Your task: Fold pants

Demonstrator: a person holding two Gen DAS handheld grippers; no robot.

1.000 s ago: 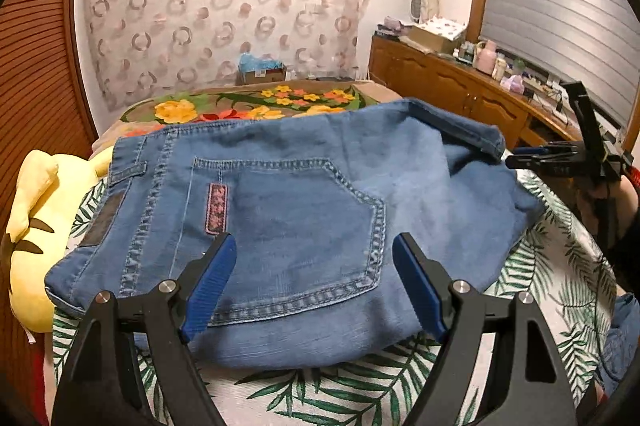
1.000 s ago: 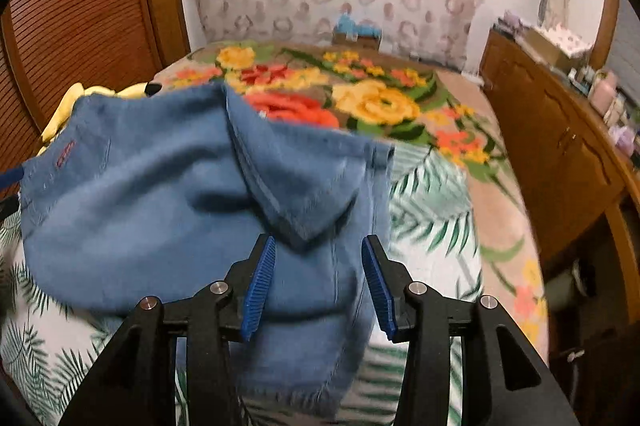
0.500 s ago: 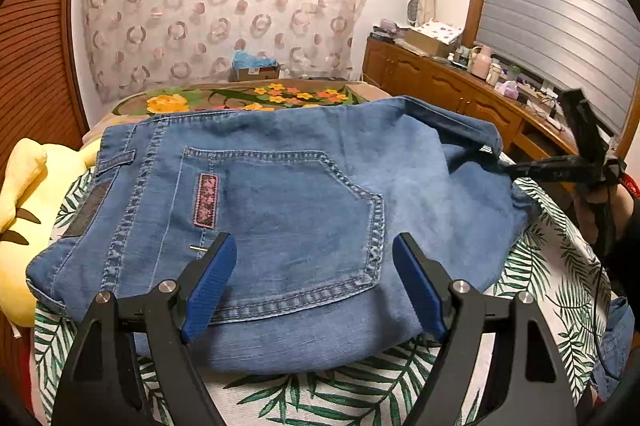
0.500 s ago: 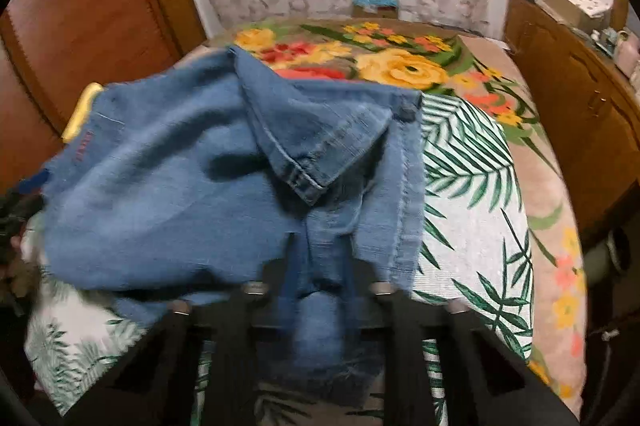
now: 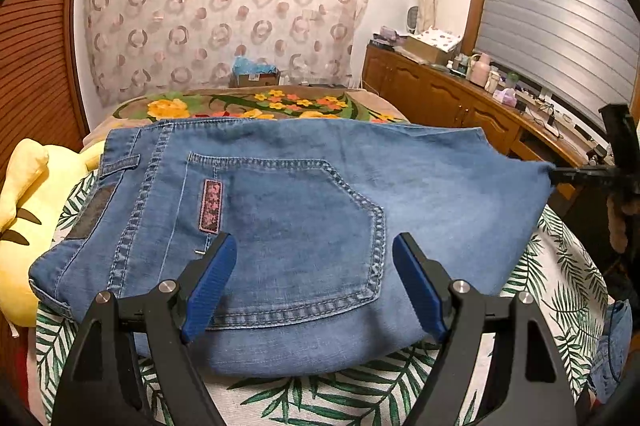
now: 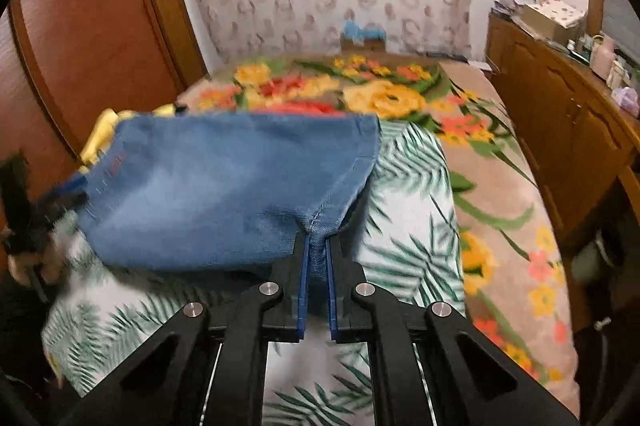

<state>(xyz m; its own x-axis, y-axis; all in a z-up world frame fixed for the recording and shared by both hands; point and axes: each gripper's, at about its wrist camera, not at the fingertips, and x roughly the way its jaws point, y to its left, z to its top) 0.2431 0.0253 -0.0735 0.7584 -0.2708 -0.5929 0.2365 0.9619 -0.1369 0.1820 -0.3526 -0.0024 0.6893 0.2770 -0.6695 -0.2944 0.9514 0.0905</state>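
Blue denim pants lie folded on the bed, back pocket up, waistband at the left. My left gripper hovers open just over the pocket, with nothing pinched between its blue pads. At the right edge of the left wrist view, my right gripper pinches the pants' far corner and holds the cloth taut. In the right wrist view the right gripper has a seamed fold of the pants between its pads; the jaws are opening slightly, and the pads still press the cloth. The left gripper shows blurred at the far left.
The bed carries a leaf-print sheet and a floral blanket beyond it. A yellow plush toy lies by the waistband. A wooden cabinet with clutter on top runs along the right. More denim hangs at the bed's right edge.
The right gripper shut on the pants' edge and drew it outward, flattening the flipped-over flap and stretching the cloth. The left gripper stayed open in place.
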